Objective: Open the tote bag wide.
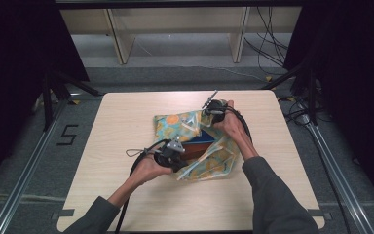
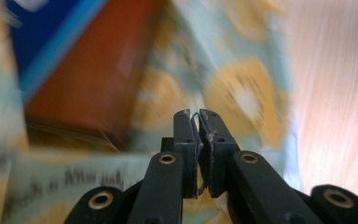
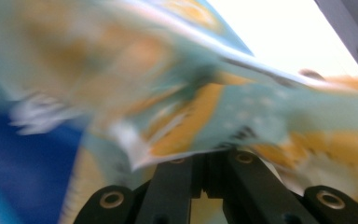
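A sheet of light-blue wrapping paper (image 1: 209, 168) with orange fruit prints lies mid-table, partly folded around a flat blue and brown box (image 1: 202, 141). My left gripper (image 1: 177, 157) is at the box's near left corner. In the left gripper view its jaws (image 2: 196, 114) stand shut just above the paper (image 2: 242, 88), beside the brown box side (image 2: 88, 70), and I see nothing clearly pinched. At the far right corner my right gripper (image 1: 209, 113) holds a paper flap. In the right gripper view it (image 3: 209, 156) is shut on the paper's edge (image 3: 242, 112), which is lifted over the blue box (image 3: 23, 158).
The pale wooden table (image 1: 126, 126) has bare room to the left, right and front of the paper. Beyond its far edge stand wooden shelf legs (image 1: 119, 44). Cables (image 1: 272, 44) lie on the floor at the right. Metal rails (image 1: 29, 165) run along both sides.
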`<state>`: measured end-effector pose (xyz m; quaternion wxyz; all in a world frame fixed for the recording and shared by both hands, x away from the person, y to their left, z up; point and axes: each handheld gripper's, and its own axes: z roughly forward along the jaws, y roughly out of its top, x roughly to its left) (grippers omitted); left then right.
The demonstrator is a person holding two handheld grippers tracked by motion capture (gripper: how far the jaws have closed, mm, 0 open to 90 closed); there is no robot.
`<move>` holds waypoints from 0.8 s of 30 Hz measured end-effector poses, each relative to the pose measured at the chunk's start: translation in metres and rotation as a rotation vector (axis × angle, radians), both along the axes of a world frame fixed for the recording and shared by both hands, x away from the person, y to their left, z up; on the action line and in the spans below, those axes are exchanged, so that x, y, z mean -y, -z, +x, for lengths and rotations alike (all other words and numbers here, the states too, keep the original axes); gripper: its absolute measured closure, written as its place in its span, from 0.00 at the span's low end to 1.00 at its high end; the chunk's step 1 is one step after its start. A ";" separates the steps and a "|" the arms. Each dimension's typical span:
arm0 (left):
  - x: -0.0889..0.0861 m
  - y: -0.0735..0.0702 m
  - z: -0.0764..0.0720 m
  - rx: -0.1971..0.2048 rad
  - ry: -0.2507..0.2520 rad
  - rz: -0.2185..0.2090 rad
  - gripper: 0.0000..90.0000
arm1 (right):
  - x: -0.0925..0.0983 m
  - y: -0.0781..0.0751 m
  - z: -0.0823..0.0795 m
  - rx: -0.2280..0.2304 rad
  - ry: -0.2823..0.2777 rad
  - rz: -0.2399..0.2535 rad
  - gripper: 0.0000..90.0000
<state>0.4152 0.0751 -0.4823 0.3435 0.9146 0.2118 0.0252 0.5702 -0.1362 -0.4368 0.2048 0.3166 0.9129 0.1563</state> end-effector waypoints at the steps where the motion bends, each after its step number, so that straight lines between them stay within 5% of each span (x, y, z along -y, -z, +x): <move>1: 0.000 0.000 0.000 0.000 0.000 0.000 0.94 | 0.002 0.001 0.003 -0.002 0.017 -0.002 1.00; 3: -0.001 0.006 -0.010 0.006 0.042 0.034 0.93 | 0.005 0.001 0.004 -0.012 0.021 -0.006 1.00; 5: -0.002 0.004 -0.011 0.013 0.024 0.010 0.92 | 0.005 -0.001 0.003 -0.008 0.007 -0.010 1.00; 7: -0.005 -0.018 -0.005 0.081 -0.026 -0.053 0.91 | 0.003 -0.014 -0.011 -0.023 -0.021 0.047 1.00; 9: -0.003 -0.033 0.001 0.108 -0.062 -0.109 0.91 | 0.001 -0.023 -0.023 -0.055 -0.065 0.100 1.00; 12: 0.002 -0.049 0.013 0.147 -0.079 -0.114 0.91 | -0.002 -0.029 -0.034 -0.076 -0.127 0.147 1.00; 14: 0.012 -0.059 0.036 0.161 -0.080 -0.060 0.90 | -0.007 -0.028 -0.049 -0.129 -0.184 0.180 1.00; 15: 0.012 -0.059 0.036 0.161 -0.080 -0.060 0.90 | -0.007 -0.028 -0.049 -0.129 -0.184 0.180 1.00; 16: 0.014 -0.060 0.050 0.179 -0.108 0.005 0.90 | -0.010 -0.025 -0.054 -0.147 -0.212 0.160 1.00; 18: 0.014 -0.057 0.069 0.162 -0.151 0.002 0.90 | -0.015 -0.015 -0.060 -0.171 -0.236 0.132 1.00; 20: 0.012 -0.054 0.084 0.174 -0.185 0.061 0.89 | -0.017 -0.007 -0.060 -0.156 -0.230 0.083 1.00; 21: 0.011 -0.052 0.090 0.185 -0.210 0.063 0.88 | -0.016 -0.006 -0.056 -0.140 -0.248 0.058 1.00; 24: 0.005 -0.047 0.094 0.142 -0.222 0.012 0.80 | -0.009 -0.006 -0.050 -0.116 -0.218 0.090 0.99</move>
